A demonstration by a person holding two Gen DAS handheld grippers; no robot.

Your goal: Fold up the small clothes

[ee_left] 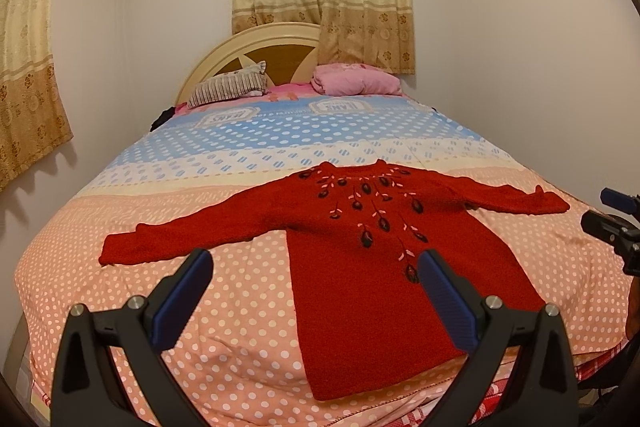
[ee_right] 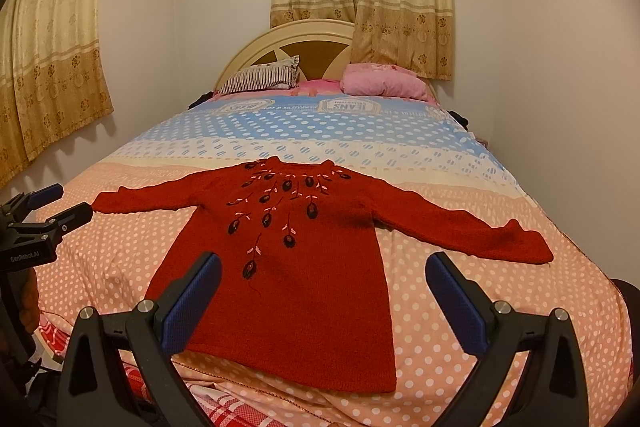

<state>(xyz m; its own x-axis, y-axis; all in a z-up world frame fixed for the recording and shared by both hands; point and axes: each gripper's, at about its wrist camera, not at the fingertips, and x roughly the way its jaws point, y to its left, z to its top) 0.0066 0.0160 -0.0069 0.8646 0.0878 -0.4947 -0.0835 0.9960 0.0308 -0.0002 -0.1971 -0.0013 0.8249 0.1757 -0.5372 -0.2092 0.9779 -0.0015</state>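
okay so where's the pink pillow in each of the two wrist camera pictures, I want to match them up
Left wrist view: the pink pillow lies at the head of the bed, just right of centre, under the curtain's hem.
Right wrist view: the pink pillow is again at the head of the bed, right of centre, against the headboard.
Shared landmark: the striped pillow sits to its left in both views.

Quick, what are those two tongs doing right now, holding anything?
Left tongs: open, holding nothing, above the red sweater.
Right tongs: open, holding nothing.
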